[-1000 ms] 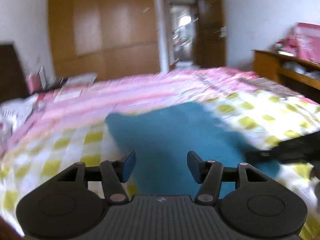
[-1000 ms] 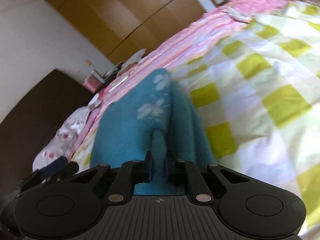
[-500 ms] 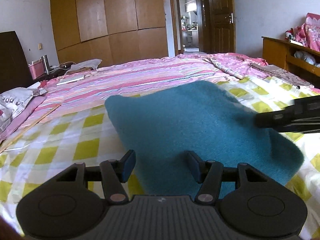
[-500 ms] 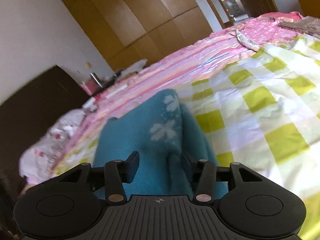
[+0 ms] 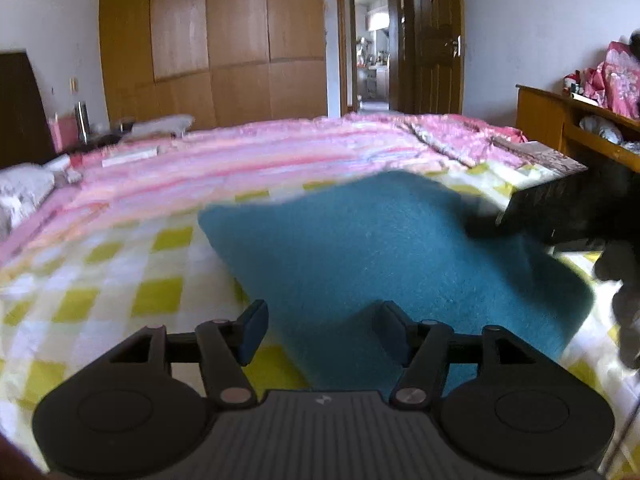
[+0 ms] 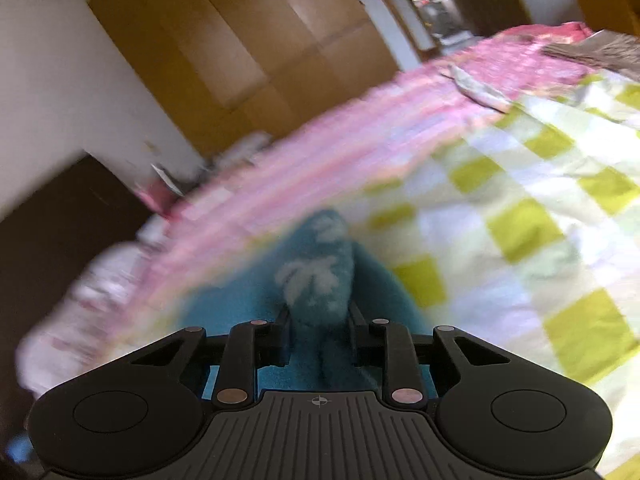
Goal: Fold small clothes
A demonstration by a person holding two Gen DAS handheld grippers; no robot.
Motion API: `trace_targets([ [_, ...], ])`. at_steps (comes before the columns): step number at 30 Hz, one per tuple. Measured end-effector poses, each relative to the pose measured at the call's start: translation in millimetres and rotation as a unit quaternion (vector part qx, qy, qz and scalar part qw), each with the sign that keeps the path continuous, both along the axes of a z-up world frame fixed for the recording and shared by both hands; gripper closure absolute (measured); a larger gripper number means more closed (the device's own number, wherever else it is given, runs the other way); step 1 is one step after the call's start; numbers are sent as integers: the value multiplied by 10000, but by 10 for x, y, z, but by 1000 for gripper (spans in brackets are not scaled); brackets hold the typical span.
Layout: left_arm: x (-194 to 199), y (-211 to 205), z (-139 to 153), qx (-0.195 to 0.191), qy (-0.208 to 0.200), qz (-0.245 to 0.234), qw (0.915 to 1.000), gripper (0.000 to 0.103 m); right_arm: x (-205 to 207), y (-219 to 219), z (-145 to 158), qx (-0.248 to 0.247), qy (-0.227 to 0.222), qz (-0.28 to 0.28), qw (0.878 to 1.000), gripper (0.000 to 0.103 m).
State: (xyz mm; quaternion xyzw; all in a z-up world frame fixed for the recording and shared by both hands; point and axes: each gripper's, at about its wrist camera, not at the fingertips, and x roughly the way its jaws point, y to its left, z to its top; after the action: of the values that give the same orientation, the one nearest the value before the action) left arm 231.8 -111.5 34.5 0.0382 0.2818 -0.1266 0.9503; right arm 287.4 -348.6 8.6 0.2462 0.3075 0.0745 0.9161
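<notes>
Left gripper (image 5: 318, 332) jaws spread wide, nothing between the pads. Teal fleece garment (image 5: 392, 256) lies just ahead on the yellow-checked bedsheet (image 5: 120, 280), its near edge reaching the right finger (image 5: 394, 330). Right gripper (image 5: 560, 216), dark and blurred, sits over the garment's far-right edge; grip state unclear. Pink striped blanket (image 5: 260, 156) beyond, wooden wardrobe (image 5: 216, 44) further back.
</notes>
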Motion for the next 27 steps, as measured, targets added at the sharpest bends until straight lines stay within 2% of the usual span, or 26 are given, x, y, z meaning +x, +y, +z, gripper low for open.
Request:
trace_targets([
  [1, -9, 16, 4, -48, 16, 13, 10000, 36, 19, 32, -84, -119, 114, -4, 9999, 78],
  [3, -38, 54, 29, -122, 34, 42, 9999, 36, -35, 60, -100, -319, -10, 49, 9995, 75],
  [4, -52, 80, 36, -186, 73, 55, 9998, 36, -69, 75, -69, -441, -66, 68, 9990, 71],
  [6, -71, 142, 34, -391, 216, 76, 9990, 35, -143, 132, -3, -790, -214, 52, 9966, 56],
  [9, -53, 183, -4, -650, 413, 111, 9970, 33, -213, 240, 54, -1605, -527, 73, 9856, 40],
  [11, -21, 156, -25, -683, 423, 130, 9967, 32, -162, 231, 32, -1741, -488, 124, 9834, 37],
  [15, 79, 79, -53, -786, 484, 31, 9957, 30, 67, 100, -109, -1186, -97, 314, 9924, 35],
  [17, 118, 54, -72, -784, 473, -2, 9958, 27, 117, -15, -179, -598, 119, 295, 9977, 35],
  [19, 118, 54, -81, -788, 493, -32, 9957, 26, 104, -51, -222, -231, 204, 314, 9990, 39],
  [22, 56, 106, -82, -738, 523, -143, 9958, 27, 20, -26, -223, -30, 275, 366, 9989, 47],
  [25, -74, 187, -50, -595, 551, -262, 9964, 27, -128, -16, -185, 381, 348, 471, 9976, 53],
  [27, -195, 243, -12, -538, 615, -379, 9959, 29, -298, 13, -173, 685, 407, 607, 9950, 61],
])
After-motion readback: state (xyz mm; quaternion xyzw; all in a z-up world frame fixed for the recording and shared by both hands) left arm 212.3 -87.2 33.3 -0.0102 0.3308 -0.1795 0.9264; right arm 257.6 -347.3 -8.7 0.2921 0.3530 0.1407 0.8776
